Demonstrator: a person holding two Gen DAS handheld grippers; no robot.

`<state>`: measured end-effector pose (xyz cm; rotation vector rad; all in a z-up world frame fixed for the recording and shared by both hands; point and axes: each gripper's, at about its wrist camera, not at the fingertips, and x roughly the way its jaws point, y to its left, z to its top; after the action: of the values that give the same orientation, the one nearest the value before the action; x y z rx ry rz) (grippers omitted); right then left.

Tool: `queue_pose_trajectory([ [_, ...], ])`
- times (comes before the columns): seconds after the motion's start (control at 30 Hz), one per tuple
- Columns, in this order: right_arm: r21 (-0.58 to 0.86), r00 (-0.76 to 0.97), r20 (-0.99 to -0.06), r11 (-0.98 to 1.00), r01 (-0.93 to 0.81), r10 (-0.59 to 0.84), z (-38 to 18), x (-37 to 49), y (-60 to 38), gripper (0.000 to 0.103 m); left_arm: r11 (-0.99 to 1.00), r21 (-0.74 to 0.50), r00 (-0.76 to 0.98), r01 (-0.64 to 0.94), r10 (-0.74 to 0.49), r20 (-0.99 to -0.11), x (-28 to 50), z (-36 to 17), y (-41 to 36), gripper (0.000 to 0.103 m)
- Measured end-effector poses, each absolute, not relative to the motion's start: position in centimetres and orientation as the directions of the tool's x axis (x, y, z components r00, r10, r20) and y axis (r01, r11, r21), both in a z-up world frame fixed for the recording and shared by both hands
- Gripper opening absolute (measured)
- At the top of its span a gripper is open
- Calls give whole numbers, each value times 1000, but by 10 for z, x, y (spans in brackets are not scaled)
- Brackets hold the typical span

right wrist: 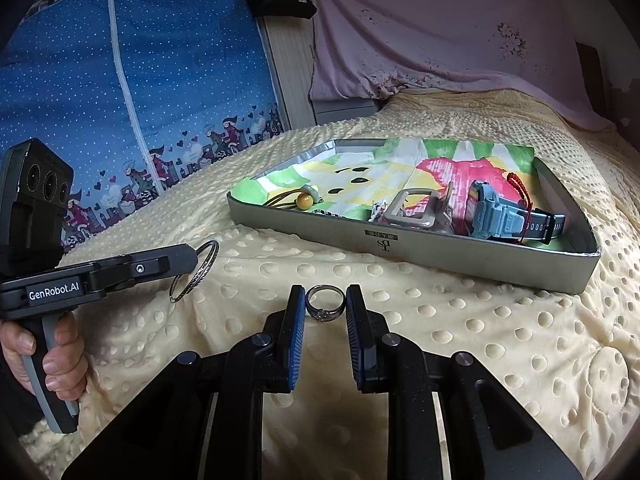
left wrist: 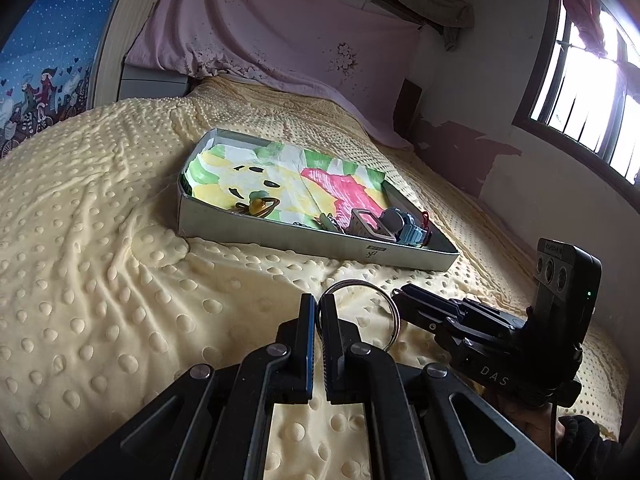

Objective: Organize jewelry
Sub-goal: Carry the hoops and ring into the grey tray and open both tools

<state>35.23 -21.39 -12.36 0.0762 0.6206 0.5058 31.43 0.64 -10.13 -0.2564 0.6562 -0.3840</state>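
Note:
A grey metal tray lined with colourful paper lies on the yellow bedspread. In it are a blue-grey watch, a square buckle and a bead on a cord. My left gripper is shut on thin silver bangles, lifted a little off the bedspread. My right gripper is shut on a small silver ring held between its blue pads, just in front of the tray. In the left wrist view the right gripper stands beside the bangles.
The dotted yellow bedspread covers the bed all round the tray. A pink cloth hangs behind it, and a blue patterned curtain is at the left. A window is at the right. A hand holds the left gripper's handle.

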Motion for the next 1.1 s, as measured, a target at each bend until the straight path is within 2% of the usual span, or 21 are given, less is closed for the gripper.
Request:
queue_pose_trajectory([
  [0.8, 188, 712, -527, 881, -435, 464, -115, 339, -209, 18, 897, -371, 714, 241, -423, -558, 291, -102, 14, 3],
  [0.97, 193, 731, -506, 886, -421, 458, -109, 344, -209, 18, 904, -376, 760, 202, -387, -523, 309, -87, 19, 3],
  [1.1, 202, 759, -482, 898, -391, 438, -105, 354, -212, 18, 929, -342, 802, 142, -311, -509, 333, -77, 21, 3],
])
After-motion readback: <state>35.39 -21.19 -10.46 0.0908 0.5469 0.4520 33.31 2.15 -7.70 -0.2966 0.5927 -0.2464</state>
